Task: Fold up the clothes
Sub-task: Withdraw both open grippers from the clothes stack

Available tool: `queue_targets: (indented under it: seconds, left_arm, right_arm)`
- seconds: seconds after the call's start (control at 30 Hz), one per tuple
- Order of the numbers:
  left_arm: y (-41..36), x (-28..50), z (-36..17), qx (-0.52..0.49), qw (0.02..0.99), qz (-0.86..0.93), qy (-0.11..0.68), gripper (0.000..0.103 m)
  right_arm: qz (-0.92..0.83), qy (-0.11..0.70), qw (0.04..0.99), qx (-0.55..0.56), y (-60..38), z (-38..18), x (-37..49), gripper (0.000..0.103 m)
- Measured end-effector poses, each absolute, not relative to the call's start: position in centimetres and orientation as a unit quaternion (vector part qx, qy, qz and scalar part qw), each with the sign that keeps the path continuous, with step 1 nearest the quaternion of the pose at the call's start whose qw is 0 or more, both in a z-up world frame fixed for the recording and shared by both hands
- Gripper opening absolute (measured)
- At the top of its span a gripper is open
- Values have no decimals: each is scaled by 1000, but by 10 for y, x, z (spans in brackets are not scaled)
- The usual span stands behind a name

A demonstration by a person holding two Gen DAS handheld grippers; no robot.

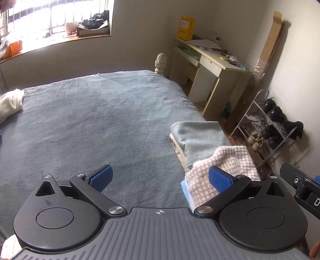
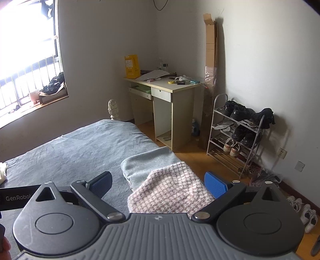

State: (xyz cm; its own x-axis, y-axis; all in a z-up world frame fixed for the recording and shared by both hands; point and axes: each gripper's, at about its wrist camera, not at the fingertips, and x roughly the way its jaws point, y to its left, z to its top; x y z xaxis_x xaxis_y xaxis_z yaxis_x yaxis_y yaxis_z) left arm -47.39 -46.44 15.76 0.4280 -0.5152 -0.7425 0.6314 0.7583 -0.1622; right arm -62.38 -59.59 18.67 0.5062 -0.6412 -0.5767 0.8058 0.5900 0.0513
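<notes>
Grey-blue bedspread (image 1: 90,120) stretched wide and bare toward the window (image 1: 50,18), lightly rumpled. Right edge of bedspread dropping to wooden floor (image 2: 190,158), with desk (image 2: 170,94) and shoe rack (image 2: 236,130) past that edge against the wall. Folded pile at bedspread's near right edge: pink-and-white checked knit (image 2: 170,192) uppermost, pale grey folded garment (image 2: 148,162) beneath and farther along, a light blue layer (image 1: 185,188) peeking out below the knit. White garment (image 1: 10,102) crumpled at bedspread's far left edge, well apart from the pile. Left gripper (image 1: 160,180) above bedspread's near middle, jaws spread wide, nothing between them, right blue pad just in front of the knit. Right gripper (image 2: 158,183) over the pile, jaws likewise spread wide, grasping nothing; contact with knit impossible to tell.
</notes>
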Motion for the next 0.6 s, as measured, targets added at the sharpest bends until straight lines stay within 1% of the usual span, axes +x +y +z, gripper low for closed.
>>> queue_targets:
  seconds: [0.6]
  left_arm:
    - [-456, -461, 159, 60, 851, -326, 407, 103]
  right_arm:
    - [-424, 237, 856, 175, -602, 187, -624, 101]
